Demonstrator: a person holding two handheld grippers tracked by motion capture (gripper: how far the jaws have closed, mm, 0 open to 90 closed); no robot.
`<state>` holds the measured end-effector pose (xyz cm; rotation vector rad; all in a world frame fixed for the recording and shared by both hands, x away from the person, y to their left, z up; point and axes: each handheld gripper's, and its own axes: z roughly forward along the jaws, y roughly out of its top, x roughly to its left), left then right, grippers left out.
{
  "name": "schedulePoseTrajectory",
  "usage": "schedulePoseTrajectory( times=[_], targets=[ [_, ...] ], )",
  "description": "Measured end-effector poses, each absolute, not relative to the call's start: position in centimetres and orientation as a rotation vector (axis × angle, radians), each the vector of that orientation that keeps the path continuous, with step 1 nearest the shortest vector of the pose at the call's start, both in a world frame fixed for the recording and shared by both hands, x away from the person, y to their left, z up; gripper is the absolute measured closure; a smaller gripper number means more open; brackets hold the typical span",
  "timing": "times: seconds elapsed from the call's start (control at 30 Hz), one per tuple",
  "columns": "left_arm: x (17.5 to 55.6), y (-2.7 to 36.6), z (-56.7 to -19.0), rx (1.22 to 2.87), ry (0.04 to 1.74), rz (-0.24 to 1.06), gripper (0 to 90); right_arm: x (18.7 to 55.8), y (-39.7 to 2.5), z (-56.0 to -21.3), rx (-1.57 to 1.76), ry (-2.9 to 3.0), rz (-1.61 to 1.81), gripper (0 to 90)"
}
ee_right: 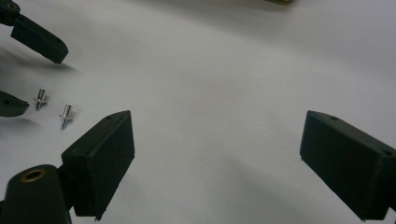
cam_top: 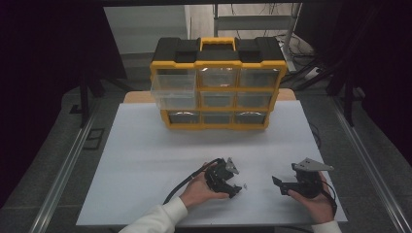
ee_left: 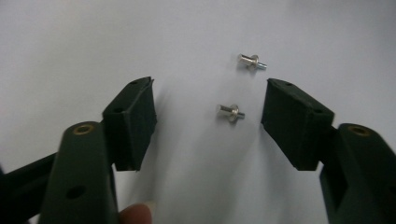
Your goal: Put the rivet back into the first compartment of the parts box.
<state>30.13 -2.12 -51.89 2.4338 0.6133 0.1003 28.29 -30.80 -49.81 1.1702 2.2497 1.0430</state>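
Jaws of the left gripper (ee_left: 208, 119) stood wide apart and gripped nothing, low over the white table (cam_top: 145, 160). Two small silver rivets lay there: one rivet (ee_left: 230, 112) between the jaws, a second rivet (ee_left: 251, 61) just beyond their tips. Off to the side, the right gripper (ee_right: 217, 158) was spread wide too, empty. One yellow-and-black organizer (cam_top: 217, 82) with nine clear drawers stood at the far edge, its top-left drawer (cam_top: 174, 90) pulled out.

Yellow-and-black drawer organizer (cam_top: 217, 85) at far edge of white table (cam_top: 145, 160); top-left clear drawer (cam_top: 174, 91) pulled out.
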Motion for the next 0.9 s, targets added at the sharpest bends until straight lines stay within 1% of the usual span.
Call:
schedulePoseTrajectory(
  times=[0.07, 0.1, 0.17, 0.23, 0.37, 0.4, 0.43, 0.47, 0.5, 0.53, 0.7, 0.83, 0.87, 0.9],
  targets=[
    [30.10, -2.17, -51.93, 2.431, 0.612, 0.099, 39.9, 28.29, -30.81, -49.81, 1.170, 2.249, 1.043, 10.7],
    [30.05, -2.26, -51.96, 2.433, 0.609, 0.104, 39.9, 28.28, -30.80, -49.80, 1.173, 2.248, 1.044, 10.7],
    [29.96, -2.39, -52.05, 2.436, 0.600, 0.108, 45.1, 28.30, -30.83, -49.81, 1.173, 2.246, 1.042, 10.7],
    [29.90, -2.49, -52.09, 2.441, 0.582, 0.095, 47.9, 28.31, -30.84, -49.82, 1.176, 2.246, 1.043, 10.8],
    [29.75, -2.58, -52.11, 2.452, 0.559, 0.120, 57.7, 28.28, -30.85, -49.78, 1.172, 2.245, 1.045, 10.7],
    [29.77, -2.56, -52.11, 2.454, 0.554, 0.118, 63.1, 28.27, -30.83, -49.75, 1.169, 2.245, 1.045, 10.7],
    [29.78, -2.55, -52.12, 2.453, 0.549, 0.116, 65.3, 28.26, -30.81, -49.76, 1.168, 2.245, 1.045, 10.7],
    [29.77, -2.56, -52.12, 2.452, 0.545, 0.112, 65.3, 28.26, -30.81, -49.76, 1.168, 2.245, 1.045, 10.7],
    [29.71, -2.63, -52.15, 2.451, 0.525, 0.106, 71.0, 28.27, -30.81, -49.76, 1.169, 2.247, 1.044, 10.7],
    [29.71, -2.63, -52.15, 2.451, 0.525, 0.106, 72.7, 28.27, -30.81, -49.76, 1.169, 2.247, 1.044, 10.7],
    [29.96, -2.52, -52.16, 2.450, 0.508, 0.072, 75.8, 28.26, -30.84, -49.73, 1.169, 2.244, 1.047, 10.7],
    [29.94, -2.47, -52.15, 2.440, 0.501, 0.072, 77.2, 28.26, -30.83, -49.73, 1.166, 2.245, 1.046, 10.7],
    [29.95, -2.44, -52.06, 2.431, 0.505, 0.067, 80.5, 28.26, -30.84, -49.73, 1.167, 2.245, 1.047, 10.7],
    [29.97, -2.43, -52.05, 2.431, 0.505, 0.066, 80.6, 28.26, -30.86, -49.73, 1.169, 2.244, 1.047, 10.7]
  ],
)
